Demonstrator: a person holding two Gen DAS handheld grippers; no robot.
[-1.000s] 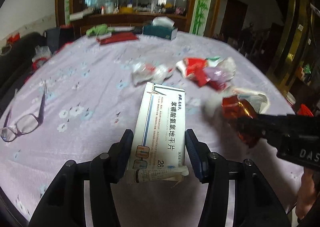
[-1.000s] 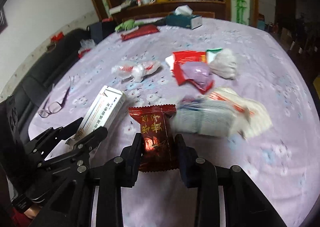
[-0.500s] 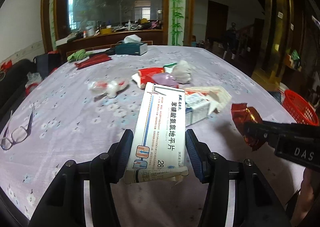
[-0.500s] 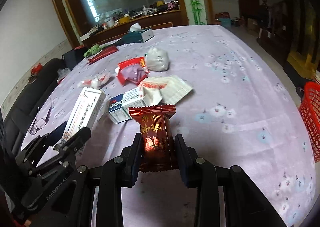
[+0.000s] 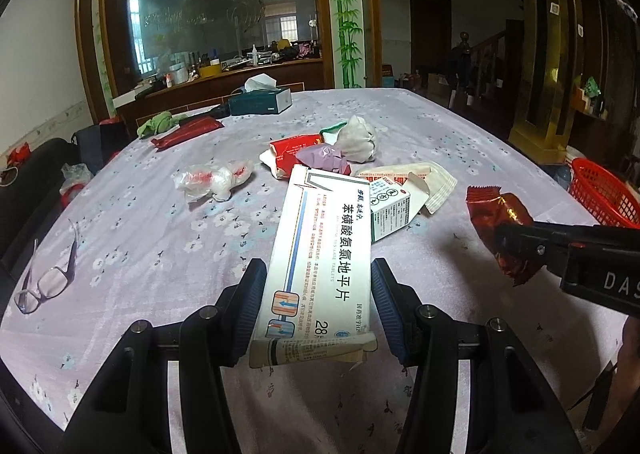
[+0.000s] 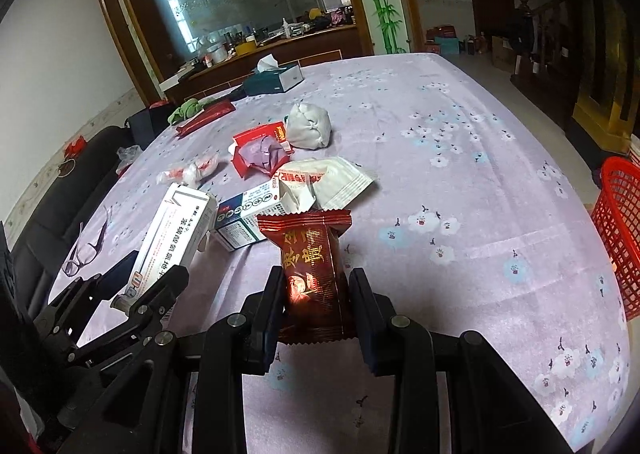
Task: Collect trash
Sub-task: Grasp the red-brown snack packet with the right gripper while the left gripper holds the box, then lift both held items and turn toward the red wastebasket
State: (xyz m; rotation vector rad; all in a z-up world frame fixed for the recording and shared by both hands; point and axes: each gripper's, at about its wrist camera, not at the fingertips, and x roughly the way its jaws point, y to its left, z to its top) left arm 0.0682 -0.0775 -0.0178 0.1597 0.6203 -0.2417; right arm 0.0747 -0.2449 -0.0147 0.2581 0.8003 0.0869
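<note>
Both views sit just behind their own fingers, low over the table and facing along it toward the glass partition. The left wrist camera looks straight down its fingers, with the right gripper entering beyond its right finger. The right wrist camera looks ahead likewise, with the left gripper beside its left finger. Both share the litter ahead of the fingertips, the tissue box and the red basket to the right.
</note>
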